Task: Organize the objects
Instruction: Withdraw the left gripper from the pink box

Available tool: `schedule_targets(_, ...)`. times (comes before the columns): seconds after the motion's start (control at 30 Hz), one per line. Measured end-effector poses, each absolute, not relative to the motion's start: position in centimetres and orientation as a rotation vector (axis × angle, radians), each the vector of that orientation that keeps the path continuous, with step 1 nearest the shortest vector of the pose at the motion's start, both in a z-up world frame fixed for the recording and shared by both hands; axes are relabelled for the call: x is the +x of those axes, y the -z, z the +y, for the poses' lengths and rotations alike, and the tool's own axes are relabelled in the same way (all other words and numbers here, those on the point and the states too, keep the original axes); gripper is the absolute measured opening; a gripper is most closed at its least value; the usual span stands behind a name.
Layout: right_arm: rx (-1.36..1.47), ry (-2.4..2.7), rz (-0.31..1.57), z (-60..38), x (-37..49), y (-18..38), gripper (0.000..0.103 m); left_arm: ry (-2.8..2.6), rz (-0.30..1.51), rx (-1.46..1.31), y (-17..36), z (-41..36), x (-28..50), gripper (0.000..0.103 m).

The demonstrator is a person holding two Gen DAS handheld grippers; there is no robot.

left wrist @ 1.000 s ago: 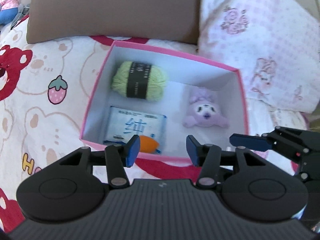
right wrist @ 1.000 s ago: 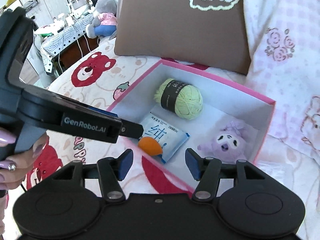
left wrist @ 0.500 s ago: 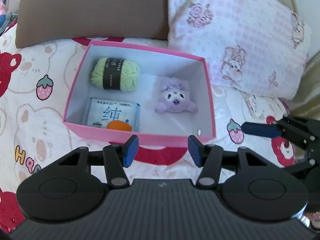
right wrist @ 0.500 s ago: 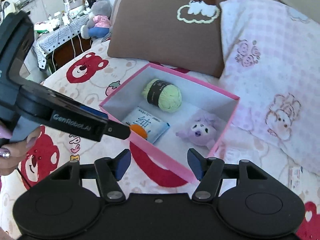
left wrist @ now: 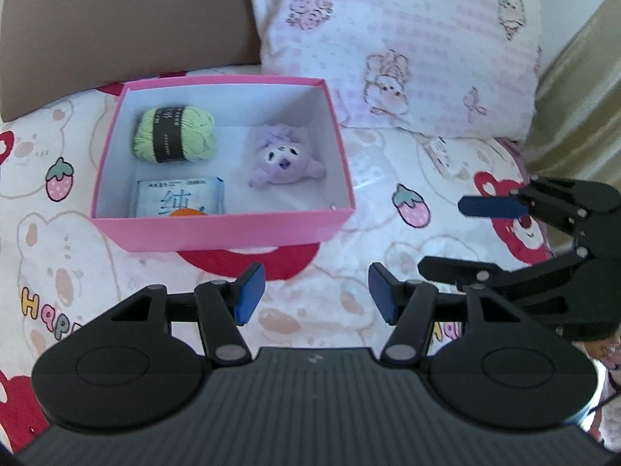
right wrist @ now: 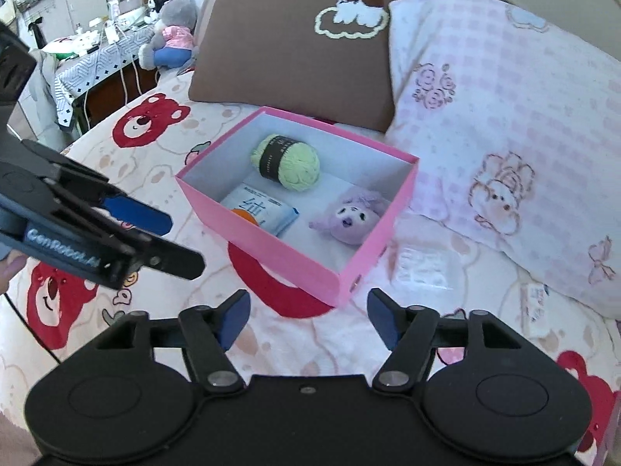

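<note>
A pink box [left wrist: 217, 229] is seen in the upper left of the left wrist view and at the centre of the right wrist view, set on a bed sheet [left wrist: 70, 272] printed with bears and strawberries. Four things lie inside it: a ball of light green yarn [left wrist: 174, 134] with a black band at the far left of the box, a purple plush toy [left wrist: 285, 159] to its right, a light blue tissue pack [left wrist: 180, 198] against the near wall, and an orange object [left wrist: 186, 213] just in front of the pack, mostly hidden by the box wall. What the orange object is cannot be told.

The left gripper [left wrist: 316, 295] is held low in the centre of its own view, above the sheet and short of the box. Its jaws stand moderately apart with nothing between them, and they have just been opening. The right gripper [right wrist: 306, 314] is likewise held near the box's closest corner, its jaws set wider, empty, and just opened further. In the right wrist view the left gripper appears at the left edge, well apart from the box.

A brown pillow [right wrist: 295, 62] and a pink checked pillow [right wrist: 504, 124] are propped behind the box. A clear plastic packet [right wrist: 425, 268] lies on the sheet just right of the box.
</note>
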State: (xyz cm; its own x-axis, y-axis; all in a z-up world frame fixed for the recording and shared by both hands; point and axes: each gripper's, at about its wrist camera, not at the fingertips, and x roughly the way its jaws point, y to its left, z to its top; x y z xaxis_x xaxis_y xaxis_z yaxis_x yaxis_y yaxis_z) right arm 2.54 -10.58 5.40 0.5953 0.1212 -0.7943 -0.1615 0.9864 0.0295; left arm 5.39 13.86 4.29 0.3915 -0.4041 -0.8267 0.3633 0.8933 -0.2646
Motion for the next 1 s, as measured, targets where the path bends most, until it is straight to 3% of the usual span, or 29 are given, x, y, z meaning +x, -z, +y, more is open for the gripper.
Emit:
schedule_targets(0.2,-0.020,-0.125,0.911,-12.3,0.8,-5.4,0.086,0.513,1.071,-0.035,-4.3,12.5,3.6,0.061)
schedule_targets(0.53,-0.005,-0.090,0.897,-15.3,-2.2,-5.0,0.087,0.535,1.095,-0.003,-4.0,9.6,2.3,0.065)
schedule_targets(0.6,-0.013,-0.092,0.888,-15.9,-2.9,-4.9,0.087,0.538,1.103,0.001,-3.7,9.1,2.3,0.069)
schedule_targets(0.67,-0.024,-0.094,0.876,-16.5,-3.5,-4.6,0.087,0.539,1.101,-0.001,-3.4,8.6,2.4,0.080)
schedule_targets(1.0,-0.052,-0.126,0.791,-19.6,-4.2,-2.1,0.087,0.548,1.078,0.051,-1.9,4.5,4.0,0.094)
